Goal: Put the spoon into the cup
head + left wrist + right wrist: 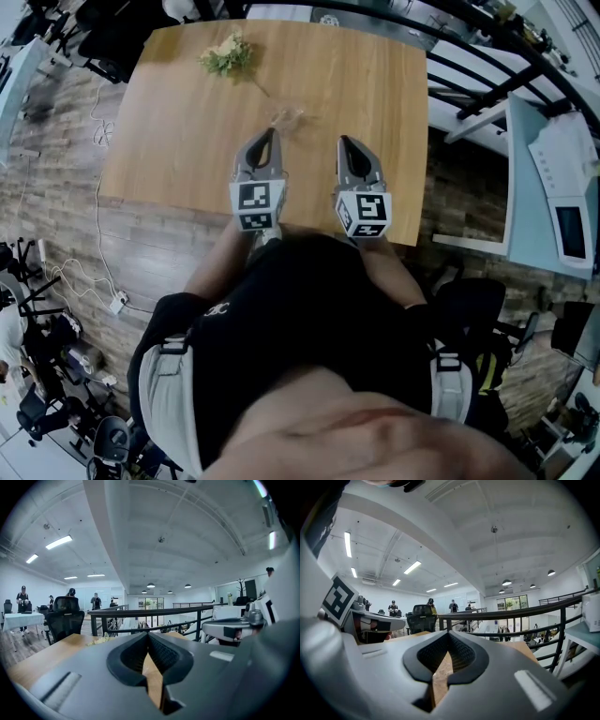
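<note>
A small clear cup (288,116) stands on the wooden table (187,141), just beyond my two grippers. A thin dark line (260,86) runs from the cup toward a green sprig; I cannot tell whether it is the spoon. My left gripper (272,133) hovers near the table's front edge, its tip just short of the cup, jaws shut and empty. My right gripper (344,141) is level with it, to the cup's right, also shut on nothing. Both gripper views look out level over the tabletop past the shut left gripper (148,633) and shut right gripper (448,633); neither shows the cup.
A green and yellow sprig (226,54) lies at the table's far left. A black railing (487,37) runs behind the table. A white desk with a device (562,178) stands at the right, office chairs (103,37) at the far left, and cables (98,272) on the floor.
</note>
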The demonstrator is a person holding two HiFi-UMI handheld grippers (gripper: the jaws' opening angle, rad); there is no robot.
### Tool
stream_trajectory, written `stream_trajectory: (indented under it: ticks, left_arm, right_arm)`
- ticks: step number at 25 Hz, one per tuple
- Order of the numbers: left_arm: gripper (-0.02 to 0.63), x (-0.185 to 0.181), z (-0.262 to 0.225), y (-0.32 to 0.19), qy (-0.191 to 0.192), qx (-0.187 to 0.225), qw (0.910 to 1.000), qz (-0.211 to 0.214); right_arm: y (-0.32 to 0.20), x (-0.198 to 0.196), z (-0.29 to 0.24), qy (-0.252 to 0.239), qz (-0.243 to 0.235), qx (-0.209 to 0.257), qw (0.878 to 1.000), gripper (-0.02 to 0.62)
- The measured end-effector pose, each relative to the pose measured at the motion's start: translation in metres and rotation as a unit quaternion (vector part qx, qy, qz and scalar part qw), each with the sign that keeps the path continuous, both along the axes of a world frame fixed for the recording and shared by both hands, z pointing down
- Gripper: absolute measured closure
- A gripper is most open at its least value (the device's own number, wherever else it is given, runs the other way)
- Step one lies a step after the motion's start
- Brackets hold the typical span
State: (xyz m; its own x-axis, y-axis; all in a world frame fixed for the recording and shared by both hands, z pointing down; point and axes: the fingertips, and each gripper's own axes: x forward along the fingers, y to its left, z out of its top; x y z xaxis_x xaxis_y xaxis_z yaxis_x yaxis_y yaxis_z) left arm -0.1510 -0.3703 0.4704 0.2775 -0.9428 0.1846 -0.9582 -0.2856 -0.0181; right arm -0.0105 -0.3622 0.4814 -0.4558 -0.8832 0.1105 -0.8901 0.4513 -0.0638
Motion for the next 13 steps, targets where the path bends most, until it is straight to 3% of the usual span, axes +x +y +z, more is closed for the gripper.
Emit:
stream_trajectory:
  ticks: [5,13]
  left_arm:
    - [0.594,-0.009,0.012,0.002,0.011,-0.024,0.9994,-0.022]
    - [0.594,0.0,0.012,0.01,0.004,-0.025,0.9993,-0.026]
  right_arm:
    - [0.0,0.002,0.0,-0.005,0.0,-0.002,1.0,0.597]
    - [0.005,0.012,0.001,-0.009,-0.006,-0.001,1.0,0.597]
